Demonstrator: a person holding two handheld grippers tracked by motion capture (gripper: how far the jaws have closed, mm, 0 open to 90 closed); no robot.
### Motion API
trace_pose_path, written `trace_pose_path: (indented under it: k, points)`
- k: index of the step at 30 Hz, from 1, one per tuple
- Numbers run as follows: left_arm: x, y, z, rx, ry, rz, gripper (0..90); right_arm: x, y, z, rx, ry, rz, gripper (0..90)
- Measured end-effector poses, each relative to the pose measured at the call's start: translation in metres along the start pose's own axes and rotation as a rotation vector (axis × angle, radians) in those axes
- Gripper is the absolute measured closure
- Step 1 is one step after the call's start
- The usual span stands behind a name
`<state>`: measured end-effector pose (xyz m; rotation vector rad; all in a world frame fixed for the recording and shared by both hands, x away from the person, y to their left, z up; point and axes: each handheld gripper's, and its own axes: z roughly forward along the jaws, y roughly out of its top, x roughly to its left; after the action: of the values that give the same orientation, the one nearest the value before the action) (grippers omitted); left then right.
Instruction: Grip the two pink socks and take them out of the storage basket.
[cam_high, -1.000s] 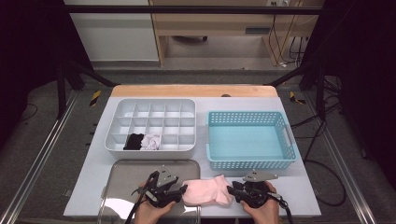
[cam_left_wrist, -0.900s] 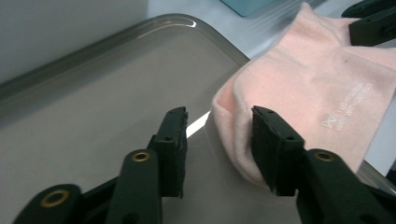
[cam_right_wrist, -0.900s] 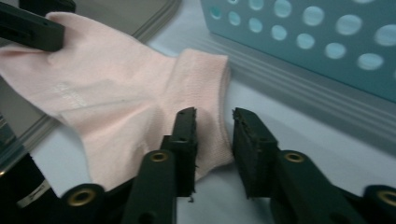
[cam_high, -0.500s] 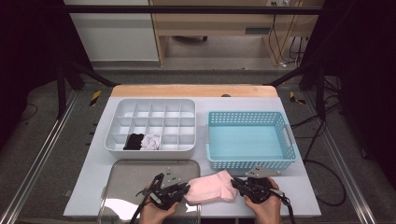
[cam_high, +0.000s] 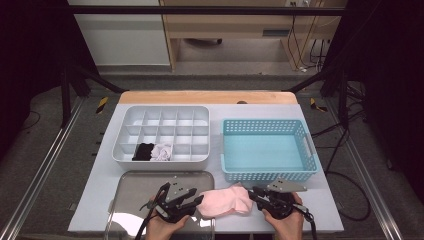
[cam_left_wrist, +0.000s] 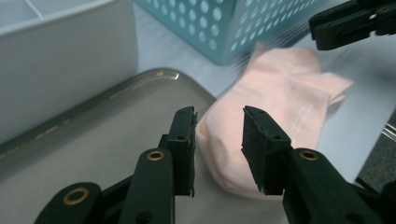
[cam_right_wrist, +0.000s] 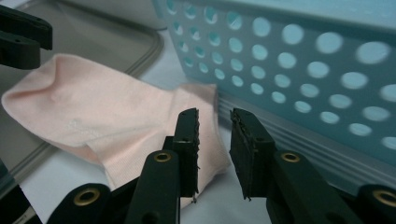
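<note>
— Where's the sock (cam_high: 225, 201) now?

— Flat across the tray's (cam_high: 150, 176) right edge: toe end on the tray, cuff end off it on the table.

— And your grippers?

— My left gripper (cam_high: 186, 198) sits over the tray's right part, and its jaws have just been opening. They stand moderately apart with the toe end between them. From the left gripper view I judge the pads are not pressing on it. My right gripper (cam_high: 254, 196) is off the tray's right side at the cuff. Its jaws have just been opening too, to a narrow gap, with the cuff edge lying under one jaw and nothing clamped.

— So what does that mean for the job?

— I'd say neither end is gripped, so the sock rests on its own. To fold it or lift it I need a fresh bite at each end.

— Where would it go?

— Probably the organizer (cam_high: 160, 161) behind the tray, where two bundles already sit in the front row. The basket (cam_high: 270, 176), right of the tray, is the other candidate.
</note>
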<state>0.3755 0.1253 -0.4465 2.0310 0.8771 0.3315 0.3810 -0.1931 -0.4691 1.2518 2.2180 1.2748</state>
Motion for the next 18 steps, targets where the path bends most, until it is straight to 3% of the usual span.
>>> trace_pose_path:
  k: [5,10,18]
  points:
    - [-0.008,0.01,0.004,0.0,-0.04,0.003,75.8,-0.005,-0.002,-0.008,-0.02,-0.01,0.026,71.8]
    - [-0.017,0.016,0.017,0.002,-0.052,0.015,85.8,-0.008,-0.005,-0.012,-0.015,-0.011,0.036,70.7]
    - [-0.029,0.014,0.044,0.064,-0.083,0.027,88.8,-0.008,-0.009,-0.01,0.002,0.003,0.059,69.8]
